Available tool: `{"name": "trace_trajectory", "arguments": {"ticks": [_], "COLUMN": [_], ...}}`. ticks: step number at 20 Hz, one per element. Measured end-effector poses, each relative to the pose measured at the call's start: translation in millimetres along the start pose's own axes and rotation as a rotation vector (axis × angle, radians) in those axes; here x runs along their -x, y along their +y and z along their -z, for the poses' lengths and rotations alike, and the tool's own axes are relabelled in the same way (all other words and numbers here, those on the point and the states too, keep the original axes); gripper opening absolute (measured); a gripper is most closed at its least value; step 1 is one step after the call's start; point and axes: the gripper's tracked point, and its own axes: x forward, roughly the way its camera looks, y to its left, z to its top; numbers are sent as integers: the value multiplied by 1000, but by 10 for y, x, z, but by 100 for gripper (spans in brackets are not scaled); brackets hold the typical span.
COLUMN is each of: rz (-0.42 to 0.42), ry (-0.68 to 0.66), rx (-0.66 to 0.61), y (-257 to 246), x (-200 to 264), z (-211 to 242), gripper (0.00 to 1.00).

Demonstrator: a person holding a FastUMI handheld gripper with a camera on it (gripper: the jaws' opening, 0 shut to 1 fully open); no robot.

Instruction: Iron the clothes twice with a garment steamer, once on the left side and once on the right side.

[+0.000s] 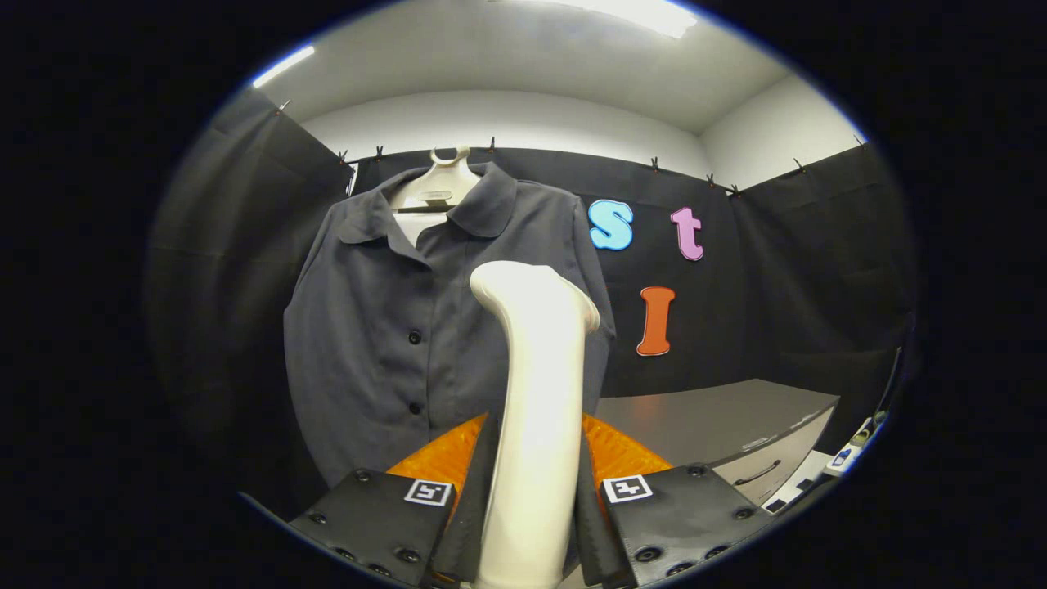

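Dark button-up shirt (384, 327) hangs on a white hanger (438, 186) against the far booth wall, left of centre. Tongs (533, 454) clamped on the white garment steamer (536, 393) handle, both fingers pressing it; steamer head sits up at the shirt's right front (contact unclear). Grey counter (720, 417) with drawer, far right.

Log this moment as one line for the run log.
gripper: shut on white plastic garment steamer | steamer head: in front of dark grey buttoned shirt | shirt: on white hanger
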Motion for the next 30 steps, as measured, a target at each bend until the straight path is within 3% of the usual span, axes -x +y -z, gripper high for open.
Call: {"name": "trace_trajectory", "arguments": {"ticks": [11,30], "rz": [-29,-59], "ry": [34,270], "rx": [35,80], "y": [322,324], "x": [-405,103], "z": [249,1452], "gripper": [53,53]}}
